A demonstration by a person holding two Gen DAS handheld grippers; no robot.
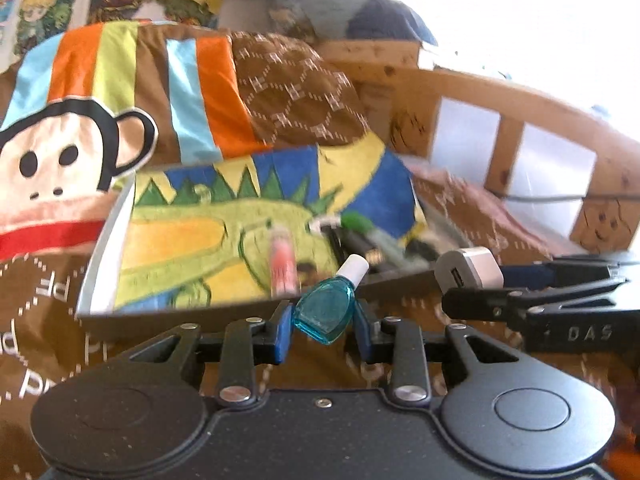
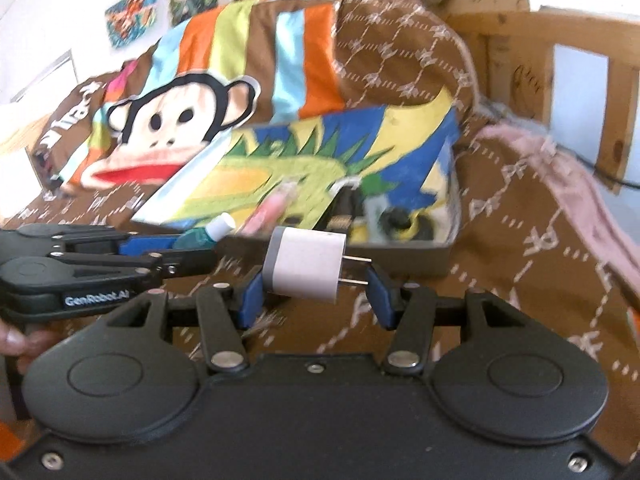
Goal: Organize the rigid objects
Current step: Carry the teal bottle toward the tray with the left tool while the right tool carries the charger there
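Both tongs are pinching something: the left gripper [image 1: 323, 322] clamps a teal nail polish bottle [image 1: 326, 308] with a white cap, the right gripper [image 2: 314, 294] clamps a white plug adapter [image 2: 306, 266], prongs pointing right. They hang side by side above a brown patterned bedspread [image 2: 520, 248]. Just beyond lies a grey box [image 1: 96, 264] with a painted crocodile lid [image 1: 224, 228]; a blurred pink tube [image 1: 282, 260] rests on the lid. Farther back sits a monkey pillow [image 1: 60, 160], with a wooden bed frame [image 1: 508, 160] at far right.

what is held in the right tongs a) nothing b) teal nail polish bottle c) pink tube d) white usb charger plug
d: the right tongs are shut on the white usb charger plug, its prongs pointing toward the right finger, while the teal bottle sits in the left tongs.
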